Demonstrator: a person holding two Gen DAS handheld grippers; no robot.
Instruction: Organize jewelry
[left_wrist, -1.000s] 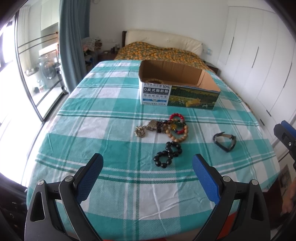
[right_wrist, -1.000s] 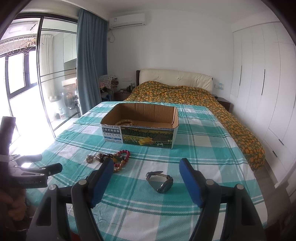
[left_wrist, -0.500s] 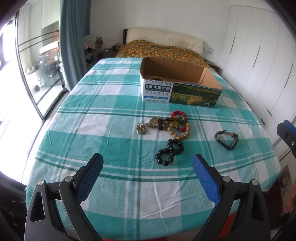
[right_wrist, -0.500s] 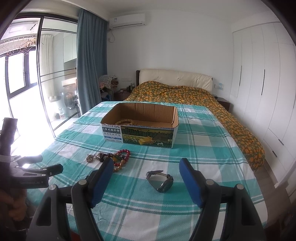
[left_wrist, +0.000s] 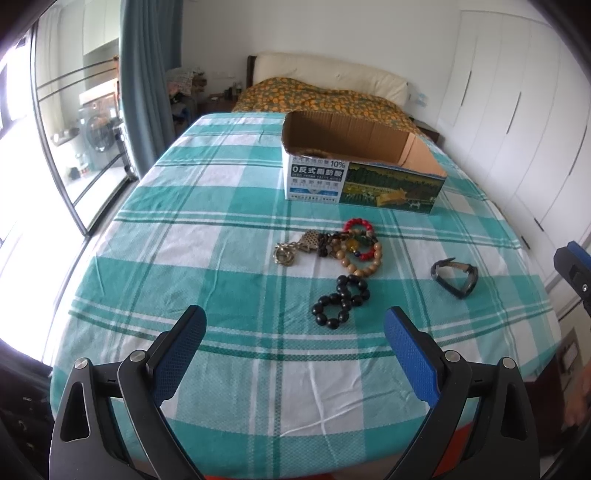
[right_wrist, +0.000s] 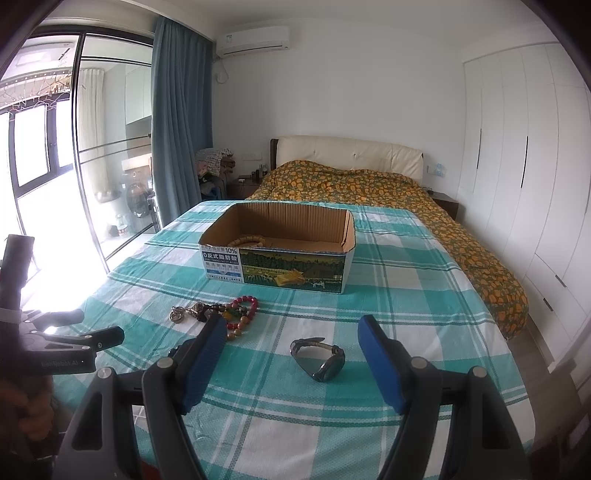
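An open cardboard box (left_wrist: 364, 173) stands on the teal checked cloth; a tan bead string (right_wrist: 246, 241) lies inside it. In front lie a pile of red and tan bead bracelets (left_wrist: 360, 245), a metal keychain (left_wrist: 284, 254), a black bead bracelet (left_wrist: 341, 301) and a dark watch (left_wrist: 454, 277), also in the right wrist view (right_wrist: 319, 358). My left gripper (left_wrist: 295, 350) is open and empty, near the black beads. My right gripper (right_wrist: 291, 354) is open and empty, just short of the watch.
The table's front edge (left_wrist: 295, 439) is right below both grippers. A bed with an orange cover (right_wrist: 369, 184) lies behind the table. White wardrobes (right_wrist: 517, 166) stand on the right, a glass door and blue curtain (right_wrist: 181, 122) on the left.
The left wrist view has tilted slightly, so the box and jewelry sit a little lower in frame. The right gripper has barely moved. Both stay open.
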